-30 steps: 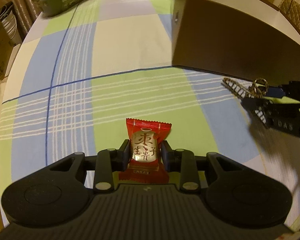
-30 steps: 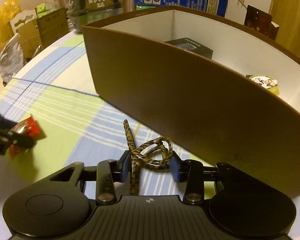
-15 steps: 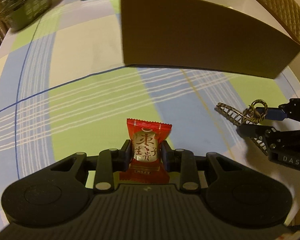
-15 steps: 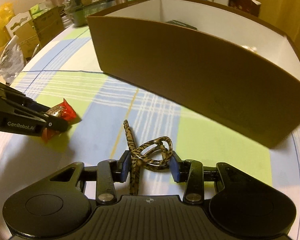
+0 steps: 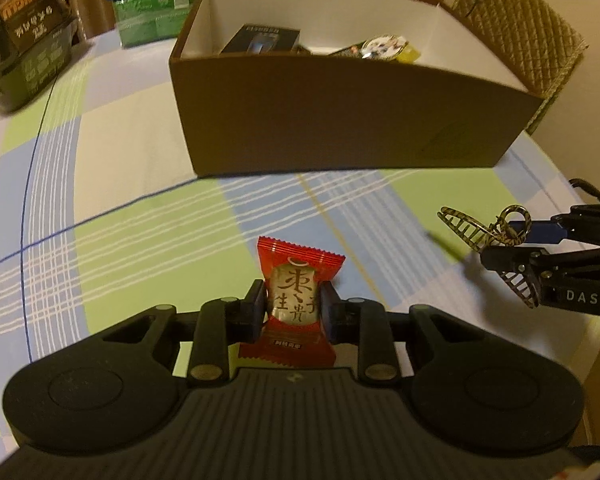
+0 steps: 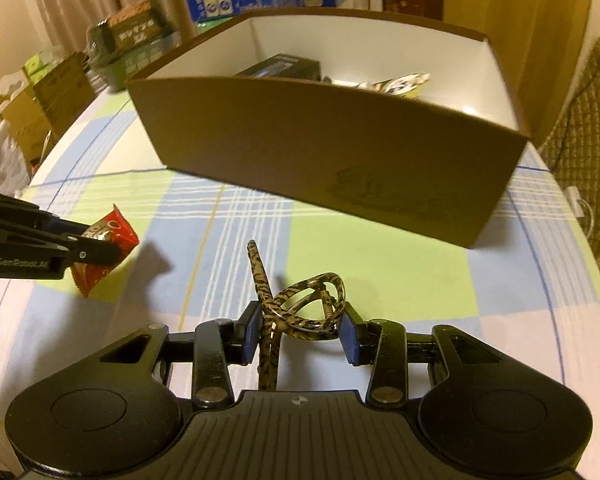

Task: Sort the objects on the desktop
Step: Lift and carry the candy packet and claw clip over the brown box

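1. While both grippers are hanging over the checked tablecloth (image 5: 140,240) on the near side of the brown box (image 5: 340,120), the left gripper (image 5: 293,308) is pinching a red candy packet (image 5: 296,300) tightly between its pads.
2. The right gripper (image 6: 300,326) is clamping a leopard-print hair claw (image 6: 300,304), its jaws nearly closed.
3. Inside the brown box, a dark carton (image 5: 262,40) and a round printed packet (image 5: 380,46) are lying.
4. Both held items are sitting outside the box, just short of its near wall.
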Tool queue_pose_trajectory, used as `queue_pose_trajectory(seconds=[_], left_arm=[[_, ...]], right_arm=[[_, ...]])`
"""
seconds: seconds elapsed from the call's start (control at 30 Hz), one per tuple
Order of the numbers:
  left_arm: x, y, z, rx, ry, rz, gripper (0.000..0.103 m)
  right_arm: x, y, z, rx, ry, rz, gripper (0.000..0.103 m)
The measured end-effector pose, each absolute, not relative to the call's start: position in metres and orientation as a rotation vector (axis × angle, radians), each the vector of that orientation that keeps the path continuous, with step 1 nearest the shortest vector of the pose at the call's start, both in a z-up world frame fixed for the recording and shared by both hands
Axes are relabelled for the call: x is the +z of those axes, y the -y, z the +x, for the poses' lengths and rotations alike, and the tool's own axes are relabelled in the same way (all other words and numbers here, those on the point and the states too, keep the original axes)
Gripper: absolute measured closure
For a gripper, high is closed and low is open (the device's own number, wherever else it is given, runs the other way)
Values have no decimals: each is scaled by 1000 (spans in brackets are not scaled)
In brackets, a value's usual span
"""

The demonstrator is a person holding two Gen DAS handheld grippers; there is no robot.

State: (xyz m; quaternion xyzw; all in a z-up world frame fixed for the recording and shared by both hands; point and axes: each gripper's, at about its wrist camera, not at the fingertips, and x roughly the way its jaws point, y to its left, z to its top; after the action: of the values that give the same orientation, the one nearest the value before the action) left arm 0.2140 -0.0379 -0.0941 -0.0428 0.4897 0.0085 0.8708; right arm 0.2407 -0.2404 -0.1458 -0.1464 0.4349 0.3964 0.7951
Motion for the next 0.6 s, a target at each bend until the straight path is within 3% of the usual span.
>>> queue_pose_trajectory(seconds=[0.6], left_arm=[[-41,54,223,-31,-889,-74,80]], right_arm=[[-96,240,249,891,-838,-275,65]])
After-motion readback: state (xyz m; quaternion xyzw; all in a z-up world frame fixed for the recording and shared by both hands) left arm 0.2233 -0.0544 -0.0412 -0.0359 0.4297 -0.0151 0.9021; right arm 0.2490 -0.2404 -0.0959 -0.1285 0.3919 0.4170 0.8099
